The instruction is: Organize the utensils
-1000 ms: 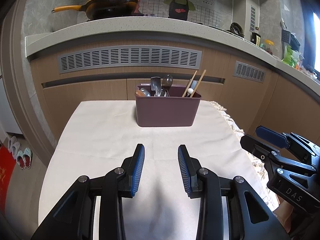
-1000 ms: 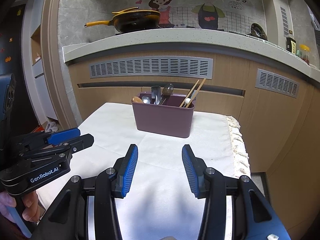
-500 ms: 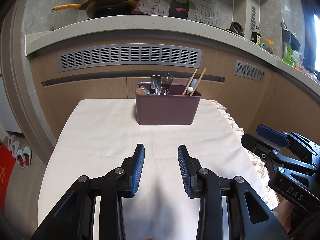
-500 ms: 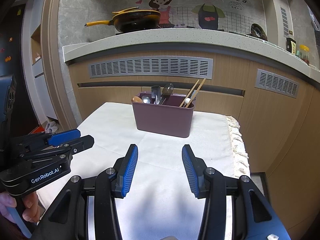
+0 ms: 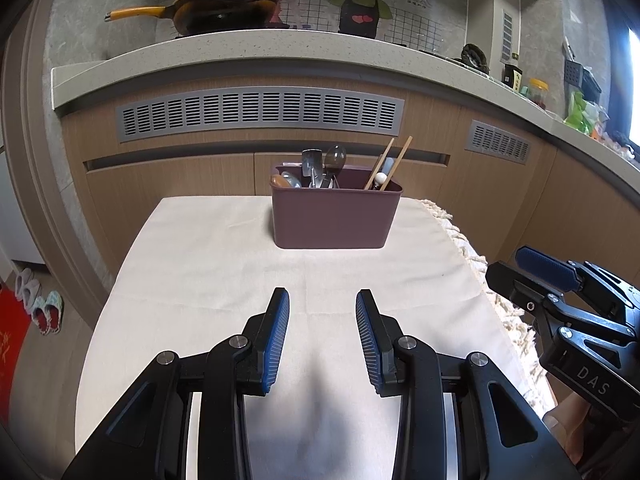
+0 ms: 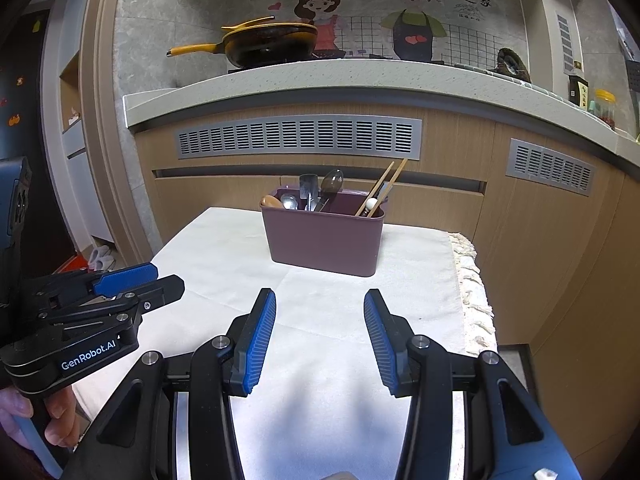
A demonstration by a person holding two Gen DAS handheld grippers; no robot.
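Note:
A purple utensil holder (image 5: 335, 216) (image 6: 325, 237) stands at the far end of the cloth-covered table (image 5: 224, 264) (image 6: 224, 256). Metal spoons (image 5: 325, 166) (image 6: 320, 190) and a wooden spoon (image 5: 278, 181) lean in its left part; two wooden chopsticks (image 5: 387, 163) (image 6: 382, 187) lean at its right. My left gripper (image 5: 322, 304) hovers open over the near cloth, nothing between its fingers. My right gripper (image 6: 319, 305) is likewise open and empty, well short of the holder. Each gripper also shows at the edge of the other's view: the right gripper (image 5: 556, 280), the left gripper (image 6: 132, 280).
A kitchen counter (image 5: 280, 52) with a yellow-handled frying pan (image 5: 216, 8) runs behind the table. The cloth's fringed edge (image 5: 472, 256) hangs at the right. Slippers (image 5: 40, 300) lie on the floor at left. A person's fingers (image 6: 56, 416) hold the left gripper's handle.

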